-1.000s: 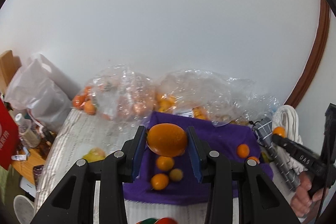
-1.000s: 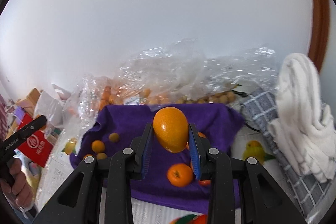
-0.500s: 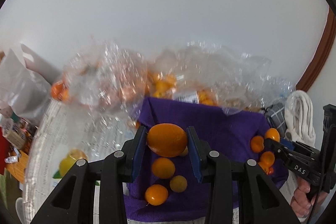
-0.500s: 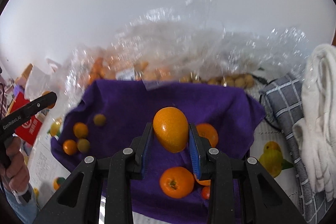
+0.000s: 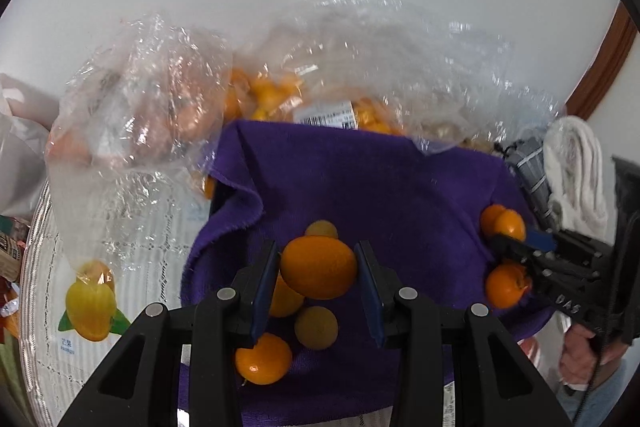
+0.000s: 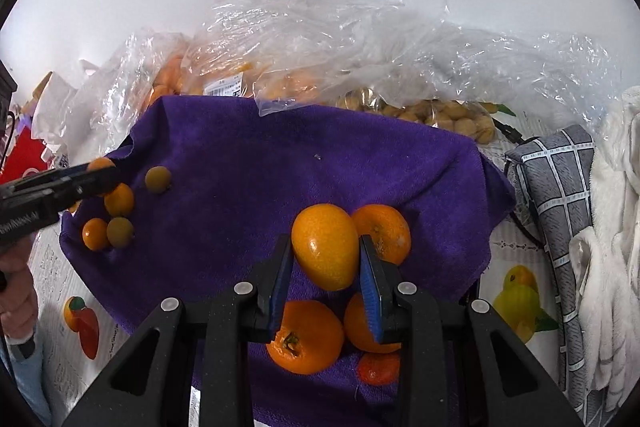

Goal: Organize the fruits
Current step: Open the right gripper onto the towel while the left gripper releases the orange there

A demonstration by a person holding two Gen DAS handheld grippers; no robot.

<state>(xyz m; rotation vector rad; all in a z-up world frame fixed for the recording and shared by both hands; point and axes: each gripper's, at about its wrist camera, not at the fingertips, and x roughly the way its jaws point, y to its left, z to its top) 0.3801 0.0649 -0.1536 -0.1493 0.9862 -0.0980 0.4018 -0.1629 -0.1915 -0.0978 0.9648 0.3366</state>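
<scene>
A purple towel (image 5: 360,179) (image 6: 260,187) lies spread on the table. My left gripper (image 5: 318,269) is shut on an oval orange fruit (image 5: 319,267), held low over a cluster of small kumquats (image 5: 316,327) and an orange (image 5: 263,358) on the towel's left part. My right gripper (image 6: 325,261) is shut on another oval orange fruit (image 6: 325,246), low over larger oranges (image 6: 306,337) (image 6: 382,233) on the towel's right part. In the left wrist view the right gripper (image 5: 556,267) shows at the right; in the right wrist view the left gripper (image 6: 48,191) shows at the left.
Clear plastic bags of fruit (image 5: 160,99) (image 6: 320,39) stand behind the towel against the white wall. A grey checked cloth (image 6: 560,195) and white towel (image 6: 616,227) lie at the right. The tablecloth has printed fruit pictures (image 5: 90,301) (image 6: 518,301). Clutter sits at the far left.
Both grippers have tipped down and moved closer to the purple towel, each still holding its fruit. The fruit lying on the towel now appears nearer and larger.
</scene>
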